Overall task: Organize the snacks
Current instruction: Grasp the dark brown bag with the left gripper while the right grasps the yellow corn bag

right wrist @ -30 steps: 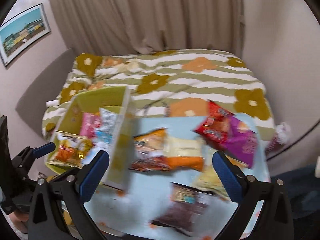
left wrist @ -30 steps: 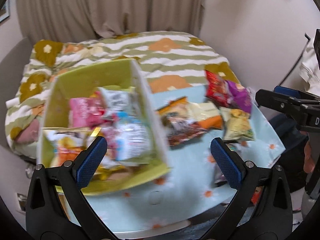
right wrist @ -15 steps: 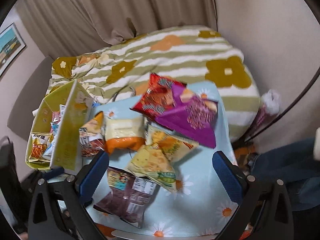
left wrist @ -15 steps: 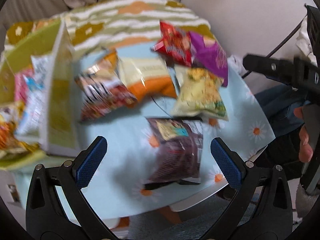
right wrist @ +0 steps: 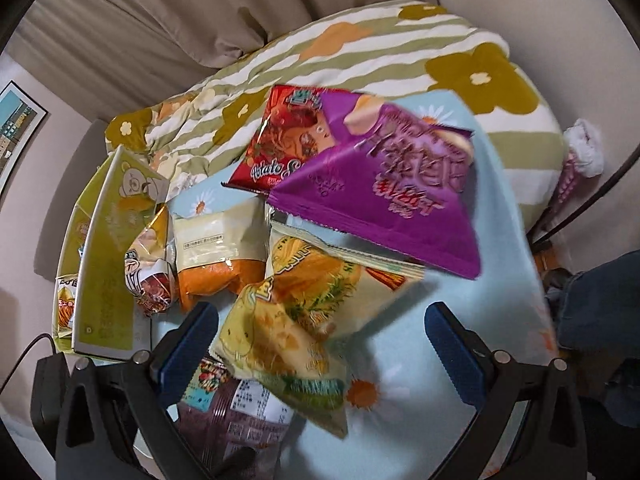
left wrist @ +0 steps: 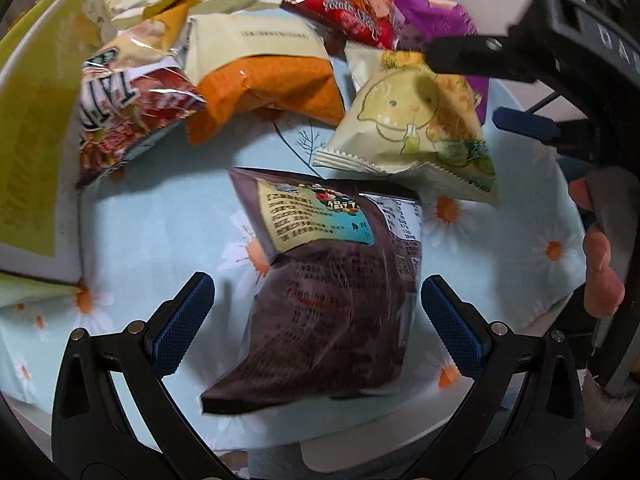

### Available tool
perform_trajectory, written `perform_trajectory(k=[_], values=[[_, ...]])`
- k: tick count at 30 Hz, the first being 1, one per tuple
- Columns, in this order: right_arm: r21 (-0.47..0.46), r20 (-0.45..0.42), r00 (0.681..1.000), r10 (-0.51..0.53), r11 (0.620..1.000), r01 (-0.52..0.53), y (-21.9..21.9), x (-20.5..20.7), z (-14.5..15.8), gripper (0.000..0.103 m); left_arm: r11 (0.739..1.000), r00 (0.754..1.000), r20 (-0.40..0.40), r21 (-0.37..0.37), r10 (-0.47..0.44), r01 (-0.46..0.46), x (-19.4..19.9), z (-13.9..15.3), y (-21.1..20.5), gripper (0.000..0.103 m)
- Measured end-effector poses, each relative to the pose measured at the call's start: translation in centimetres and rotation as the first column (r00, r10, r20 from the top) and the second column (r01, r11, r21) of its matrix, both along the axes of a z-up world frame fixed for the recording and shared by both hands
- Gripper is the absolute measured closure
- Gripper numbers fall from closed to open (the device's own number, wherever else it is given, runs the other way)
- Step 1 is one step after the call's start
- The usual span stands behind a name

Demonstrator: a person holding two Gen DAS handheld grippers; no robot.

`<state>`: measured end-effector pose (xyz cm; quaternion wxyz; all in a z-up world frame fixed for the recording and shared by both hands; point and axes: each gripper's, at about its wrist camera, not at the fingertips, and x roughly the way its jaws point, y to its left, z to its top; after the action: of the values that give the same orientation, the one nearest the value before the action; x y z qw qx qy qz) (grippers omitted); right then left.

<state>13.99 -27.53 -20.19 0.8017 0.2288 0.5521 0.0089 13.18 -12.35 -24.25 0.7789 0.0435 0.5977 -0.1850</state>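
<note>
Six loose snack bags are lying spread on the round desk (left wrist: 160, 216) with its pale blue daisy cloth, likely laid out for sorting into the yellow-green cardboard box (left wrist: 32, 128) sitting at the left edge.

Left wrist view: left claw (left wrist: 316, 316) is hanging released, jaws wide apart, grasping nothing. Dark brown crinkly foil snack bag (left wrist: 332, 292) is lying flat between the two blue pads, lower half inside the gap, touching neither pad as far as visible. Judging from that framing, it is the next pick. Pale yellow chip bag with cartoon print (left wrist: 416, 128) is sitting just beyond it, with an orange and cream pouch (left wrist: 260, 68) and a red-and-white shiny bag (left wrist: 128, 112) nearer the box.

Right wrist view: right claw (right wrist: 320, 344) is also released, jaws apart and holding nothing. Pale yellow chip bag (right wrist: 288, 320) is lying between its pads, closer to the left pad, overlapping the brown bag (right wrist: 236, 412). Purple triangular foil bag (right wrist: 392, 200) is resting over a red potato-snack bag (right wrist: 292, 144) farther back. Box (right wrist: 108, 256) is standing well left, already holding a few packets.
</note>
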Motion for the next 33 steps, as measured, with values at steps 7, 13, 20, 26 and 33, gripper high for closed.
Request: perform_trajectory(k=[7,13,20,26,33], values=[[0.044,-0.004,1.0,0.008,0.999,-0.008,0.5,0.9,-1.5,0.0,0.999,1.0,-0.027,-0.048,-0.001,0.0,0.1,-1.0,-0.5,0.02],[0.049,-0.011,1.0,0.019,0.999,-0.019,0.8,1.4,-2.1,0.003,0.998,1.0,-0.026,-0.068,0.011,-0.013,-0.3,-1.1,-0.5,0.033],[0.096,-0.04,0.999,0.033,0.995,-0.029,1.1,1.6,-3.5,0.019,0.997,0.998,-0.026,-0.061,0.055,-0.057,-0.7,-0.7,1.7,0.037],[0.103,-0.037,0.997,0.062,0.993,-0.057,1.4,1.1,-3.6,0.034,0.996,0.996,-0.016,-0.041,0.083,-0.083,-1.1,-0.4,2.9,0.038],[0.107,-0.026,0.996,0.08,0.991,-0.076,1.6,-0.6,-3.3,0.044,0.995,0.995,-0.009,-0.032,0.098,-0.098,-1.5,0.6,4.7,0.04]])
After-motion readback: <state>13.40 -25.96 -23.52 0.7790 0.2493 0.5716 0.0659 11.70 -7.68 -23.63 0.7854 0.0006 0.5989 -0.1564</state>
